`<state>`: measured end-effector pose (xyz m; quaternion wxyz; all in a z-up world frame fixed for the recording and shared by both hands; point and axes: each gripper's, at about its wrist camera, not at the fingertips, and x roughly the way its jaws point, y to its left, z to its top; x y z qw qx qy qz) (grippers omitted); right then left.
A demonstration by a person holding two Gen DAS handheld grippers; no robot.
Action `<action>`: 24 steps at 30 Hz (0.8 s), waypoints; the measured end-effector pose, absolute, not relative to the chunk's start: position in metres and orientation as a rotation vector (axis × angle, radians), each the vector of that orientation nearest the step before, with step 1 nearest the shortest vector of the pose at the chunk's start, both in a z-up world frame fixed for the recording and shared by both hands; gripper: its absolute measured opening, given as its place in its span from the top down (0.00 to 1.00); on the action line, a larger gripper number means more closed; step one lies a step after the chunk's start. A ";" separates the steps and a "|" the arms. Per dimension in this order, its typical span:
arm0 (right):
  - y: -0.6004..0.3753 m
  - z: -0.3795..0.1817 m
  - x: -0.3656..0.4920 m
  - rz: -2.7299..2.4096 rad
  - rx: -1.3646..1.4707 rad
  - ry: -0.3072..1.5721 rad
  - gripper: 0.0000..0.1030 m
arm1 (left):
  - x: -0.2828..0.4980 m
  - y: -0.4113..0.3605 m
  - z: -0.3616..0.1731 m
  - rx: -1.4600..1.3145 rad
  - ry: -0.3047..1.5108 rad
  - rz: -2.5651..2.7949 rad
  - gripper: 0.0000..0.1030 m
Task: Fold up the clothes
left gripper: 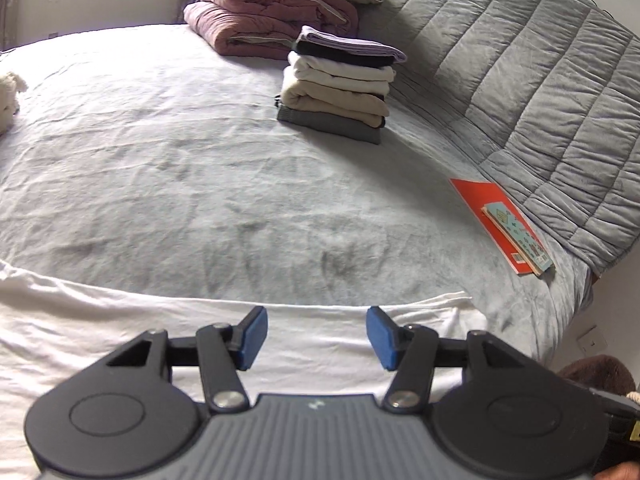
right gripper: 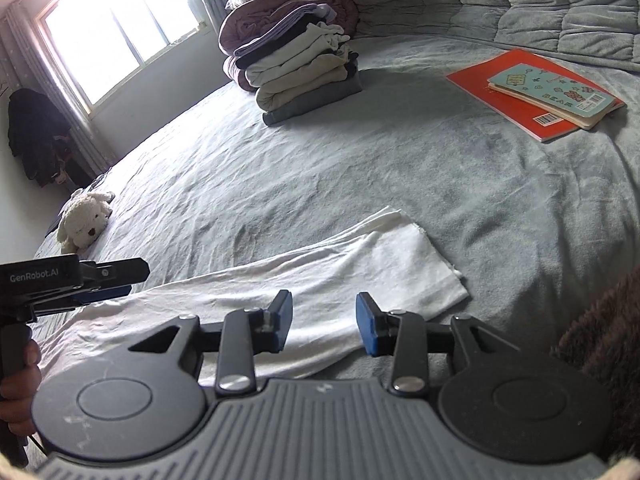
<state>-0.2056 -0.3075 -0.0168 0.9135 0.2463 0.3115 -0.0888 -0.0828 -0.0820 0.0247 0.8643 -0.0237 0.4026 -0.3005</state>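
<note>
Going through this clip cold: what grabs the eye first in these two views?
The white garment lies flat along the near edge of the grey bed, under both open grippers, the left gripper and the right gripper. Further back stands a neat stack of folded clothes in front of a rolled pink duvet. To the right, a bright red book with a pale blue notebook on it.

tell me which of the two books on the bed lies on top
The small teal book lies on top; it rests on the larger red book, which lies flat on the grey bed cover.
</note>
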 end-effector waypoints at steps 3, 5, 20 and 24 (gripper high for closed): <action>-0.293 -0.019 -0.201 -0.156 0.481 0.664 0.62 | -0.089 -0.049 0.021 -0.057 0.863 -0.571 0.46; -0.282 -0.022 -0.198 -0.139 0.463 0.682 0.62 | -0.094 -0.032 0.018 -0.073 0.877 -0.534 0.46; -0.205 -0.036 -0.186 0.058 0.166 0.720 0.56 | -0.152 0.088 -0.016 -0.412 0.838 -0.300 0.47; -0.188 -0.040 -0.186 0.110 0.062 0.715 0.55 | -0.170 0.099 -0.028 -0.477 0.766 -0.311 0.48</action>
